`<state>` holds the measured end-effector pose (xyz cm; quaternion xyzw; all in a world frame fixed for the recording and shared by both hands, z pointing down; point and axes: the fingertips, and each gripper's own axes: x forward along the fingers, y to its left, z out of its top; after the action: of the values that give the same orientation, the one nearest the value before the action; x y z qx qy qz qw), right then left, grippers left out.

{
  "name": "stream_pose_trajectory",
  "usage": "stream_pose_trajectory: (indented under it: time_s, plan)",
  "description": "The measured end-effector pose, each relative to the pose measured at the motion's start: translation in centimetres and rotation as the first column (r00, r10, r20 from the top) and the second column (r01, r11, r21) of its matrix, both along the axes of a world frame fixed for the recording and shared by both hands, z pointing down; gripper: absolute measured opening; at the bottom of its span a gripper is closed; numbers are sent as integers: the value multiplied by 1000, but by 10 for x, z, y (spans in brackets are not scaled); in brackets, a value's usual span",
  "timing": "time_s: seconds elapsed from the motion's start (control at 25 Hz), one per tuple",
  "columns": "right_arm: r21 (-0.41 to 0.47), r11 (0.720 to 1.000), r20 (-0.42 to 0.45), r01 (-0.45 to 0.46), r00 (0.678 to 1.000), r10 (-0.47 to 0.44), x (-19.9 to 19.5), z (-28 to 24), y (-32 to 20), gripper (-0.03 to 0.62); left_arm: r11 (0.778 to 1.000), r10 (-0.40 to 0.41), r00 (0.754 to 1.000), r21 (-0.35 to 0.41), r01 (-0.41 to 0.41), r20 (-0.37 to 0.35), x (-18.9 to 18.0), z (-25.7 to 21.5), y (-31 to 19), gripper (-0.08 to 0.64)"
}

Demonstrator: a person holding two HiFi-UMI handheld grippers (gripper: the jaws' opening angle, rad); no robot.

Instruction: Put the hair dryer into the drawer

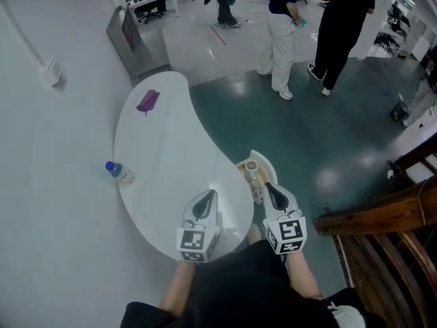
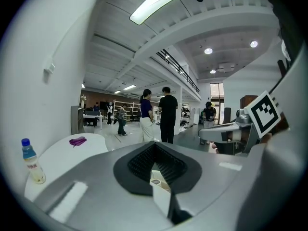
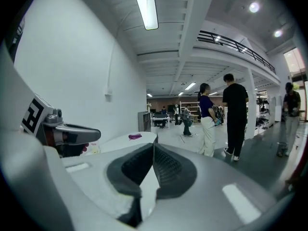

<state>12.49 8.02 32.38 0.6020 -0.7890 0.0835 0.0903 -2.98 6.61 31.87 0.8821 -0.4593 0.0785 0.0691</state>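
nearby, left gripper (image 1: 209, 195) and right gripper (image 1: 269, 187) both pressed together, empty, one purple hair dryer (image 1: 148, 101) lay at one white table's (image 1: 171, 149) far end, one bottle (image 1: 119, 172) at its left edge, two people stood beyond, one in white trousers (image 1: 280, 43), one in black (image 1: 343, 26)

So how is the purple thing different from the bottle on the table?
The purple thing lies flat at the table's far end, while the bottle stands upright nearer the person, at the edge beside the wall. The purple thing is one solid colour; the bottle is clear with a blue cap. Both sit on the same white table.
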Motion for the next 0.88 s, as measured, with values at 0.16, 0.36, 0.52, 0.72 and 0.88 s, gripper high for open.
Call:
stream_pose_trajectory:
  time_s: [0.16,0.36,0.52,0.72,0.88]
  plan:
    - [5,1000,-11,-4,1000,4,-7,4,7,14,1000,4,1000,-6,-4,-2,-6,1,7,6]
    - [-2,1000,-13,0,1000,0,-15,10,8,8,1000,14,1000,-4,-14,3,-9,1,8,6]
    - [-6,1000,-7,3,1000,-3,-18,12,7,5,1000,21,1000,-1,-21,4,-9,-1,6,6]
    - [-12,1000,-7,-2,1000,2,-18,16,8,5,1000,30,1000,-8,-30,6,-7,3,7,6]
    - [-13,1000,-7,-3,1000,3,-18,15,7,5,999,32,999,-6,-32,4,-6,2,6,6]
